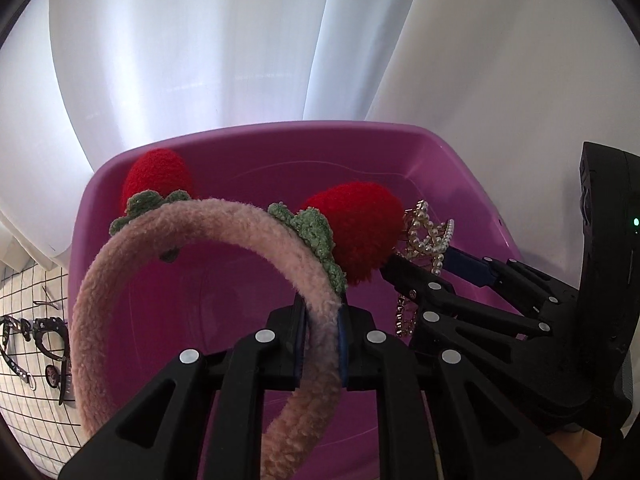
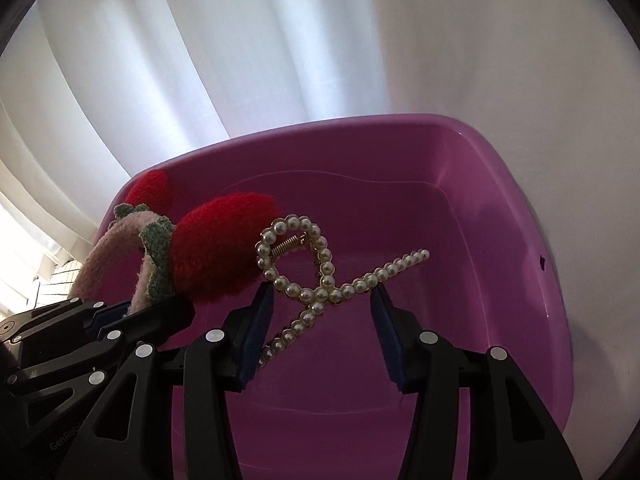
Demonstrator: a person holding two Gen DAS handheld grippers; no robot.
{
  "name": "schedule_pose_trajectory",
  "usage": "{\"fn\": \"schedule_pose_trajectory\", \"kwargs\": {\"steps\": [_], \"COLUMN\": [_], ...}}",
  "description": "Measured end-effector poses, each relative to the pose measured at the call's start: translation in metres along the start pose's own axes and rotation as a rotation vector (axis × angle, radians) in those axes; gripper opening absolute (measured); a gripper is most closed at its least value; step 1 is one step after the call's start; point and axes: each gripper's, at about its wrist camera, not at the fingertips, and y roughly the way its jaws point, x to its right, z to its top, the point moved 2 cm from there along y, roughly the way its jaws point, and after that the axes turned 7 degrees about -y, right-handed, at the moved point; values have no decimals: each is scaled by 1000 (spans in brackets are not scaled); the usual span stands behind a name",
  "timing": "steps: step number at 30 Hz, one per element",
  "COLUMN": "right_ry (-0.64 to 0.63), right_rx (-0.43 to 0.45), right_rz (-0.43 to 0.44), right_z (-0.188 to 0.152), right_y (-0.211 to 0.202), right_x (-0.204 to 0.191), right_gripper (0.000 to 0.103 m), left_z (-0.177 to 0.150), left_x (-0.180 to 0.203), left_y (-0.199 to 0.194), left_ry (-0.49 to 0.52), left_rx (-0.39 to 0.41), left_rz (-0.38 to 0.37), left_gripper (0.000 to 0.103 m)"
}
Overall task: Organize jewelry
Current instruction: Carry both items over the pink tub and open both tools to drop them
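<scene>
- The white curtain [image 1: 240, 60] hangs in folds behind the purple tub, filling the background in both wrist views.
- The purple tub [image 1: 400, 140] is the landmark: a deep plastic basin with rounded corners, its floor bare where it shows; both grippers reach over its near rim.
- A white cloth with a black grid [image 1: 32, 320] lies to the left of the tub, outside it.
- The pink fuzzy headband [image 1: 120, 280] is held above the tub's interior, arching up over its left half; two red knitted strawberries with green leaves sit on top of the band, one toward the tub's far-left corner [image 1: 158, 172], one nearer its middle [image 1: 356, 228].
- The left gripper [image 1: 322, 316] is clamped on the headband, its blue pads pressing the fuzzy band from both sides, over the tub's near edge.
- The right gripper [image 2: 322, 328] sits over the tub's near rim, to the right of the headband; its jaws stand wide apart.
- The pearl hair clip [image 2: 316, 276] is over the tub's middle, between the spread fingers and touching the nearer strawberry; it lies against the left blue pad [image 2: 256, 336], and I cannot tell what bears it.
- Dark sunglasses [image 1: 44, 336] and a small hairpin [image 1: 48, 300] lie on the grid cloth, left of the tub.
</scene>
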Motion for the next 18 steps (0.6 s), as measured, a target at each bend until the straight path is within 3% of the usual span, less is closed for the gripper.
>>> {"fn": "schedule_pose_trajectory", "kwargs": {"steps": [4,7,13,15,18], "right_ry": [-6,-6,8,16,14], "right_rx": [-35,-36,-9,-6,-10], "right_rz": [-4,-43,-50,-44,-27], "right_z": [-13,-11,-14,-17,-12], "right_y": [-2,-5,-15,-18,-17], "right_x": [-3,0,5,7,6], "right_gripper": [50,69,69,69,70], "left_z": [2,4,6,5,4], "left_x": [-11,-21,-25,-26,-27], "left_y": [19,28,20,13,6], "left_ry": [-52,-95,-113,-112,-116], "left_rx": [-57,-78,-28,3,26], "left_rz": [22,47,84,99,103], "left_gripper": [16,23,58,77,79]}}
